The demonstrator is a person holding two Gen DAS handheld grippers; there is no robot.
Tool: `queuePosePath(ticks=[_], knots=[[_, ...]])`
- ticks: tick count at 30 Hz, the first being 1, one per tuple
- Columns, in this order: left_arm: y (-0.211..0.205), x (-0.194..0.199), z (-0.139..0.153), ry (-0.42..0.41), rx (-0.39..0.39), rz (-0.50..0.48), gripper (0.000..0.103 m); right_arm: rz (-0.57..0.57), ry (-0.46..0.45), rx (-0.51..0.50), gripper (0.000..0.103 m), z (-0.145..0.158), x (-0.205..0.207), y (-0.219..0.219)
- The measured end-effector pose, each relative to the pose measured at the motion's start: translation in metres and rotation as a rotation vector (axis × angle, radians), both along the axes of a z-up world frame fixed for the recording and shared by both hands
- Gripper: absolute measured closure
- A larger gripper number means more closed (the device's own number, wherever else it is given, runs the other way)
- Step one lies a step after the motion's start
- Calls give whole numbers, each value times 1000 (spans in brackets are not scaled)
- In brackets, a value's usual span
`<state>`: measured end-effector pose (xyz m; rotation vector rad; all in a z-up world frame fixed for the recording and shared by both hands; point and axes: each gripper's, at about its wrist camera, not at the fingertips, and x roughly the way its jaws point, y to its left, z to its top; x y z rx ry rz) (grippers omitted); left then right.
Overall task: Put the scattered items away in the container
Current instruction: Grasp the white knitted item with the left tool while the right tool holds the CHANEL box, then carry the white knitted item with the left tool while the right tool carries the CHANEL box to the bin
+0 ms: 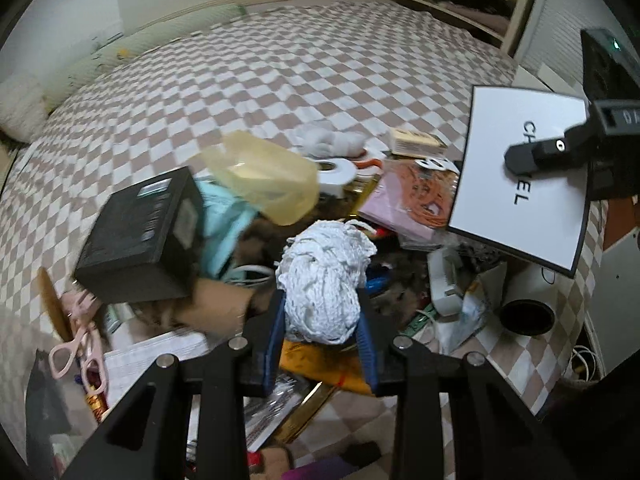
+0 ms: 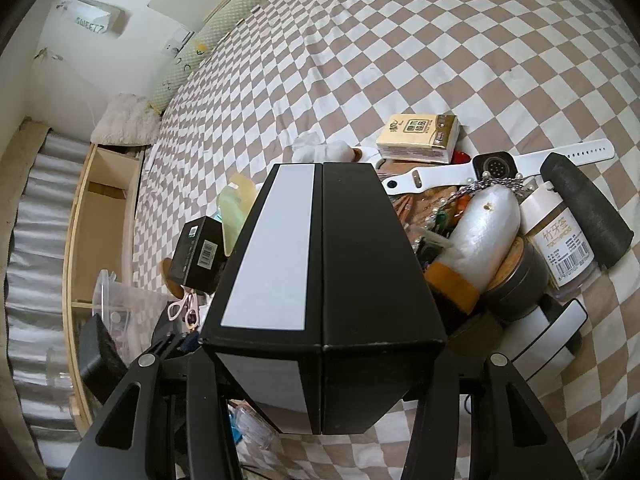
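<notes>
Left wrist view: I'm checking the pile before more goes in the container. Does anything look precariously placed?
Yes. The small black box sits tilted on top of the heap, one corner overhanging the pink scissors, so it looks ready to slide. The left gripper holds a white ball of string just beside it.

Checkered bedspread (image 2: 360, 60), white wall (image 2: 60, 64), wooden shelving (image 2: 100, 208)
</notes>
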<state>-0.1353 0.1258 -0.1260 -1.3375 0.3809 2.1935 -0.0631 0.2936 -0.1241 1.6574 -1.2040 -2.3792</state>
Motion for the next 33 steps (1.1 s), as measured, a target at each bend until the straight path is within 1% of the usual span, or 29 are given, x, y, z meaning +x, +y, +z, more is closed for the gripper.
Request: queuePosePath(ticks=[3,5,7,9,11,18,22,25,33], knots=[[-3,-2,5,16,6,36,71,6,2,16,52,2,-2,-7],[-12,6,11,40,6,66,71,10,10,33,52,6,-4,-13],[-22,10,20,86,-10,109,71,14,28,57,52,12,-6,-18],[-28,-1,22,118,-15,145,71,26,53,86,52,19,-8,-25],[-39,-6,31,155,-10,172,71,39,74,103,52,26,-10,-31],[-60,11,67,277,-1,239,71,84,112,107,52,38,-18,-55],[-71,18,83,328,0,277,71,104,154,109,52,51,-22,-66],[-82,24,96,364,16,305,71,119,195,111,52,62,-26,-74],[-111,46,132,471,59,376,71,188,318,186,52,102,-35,-108]])
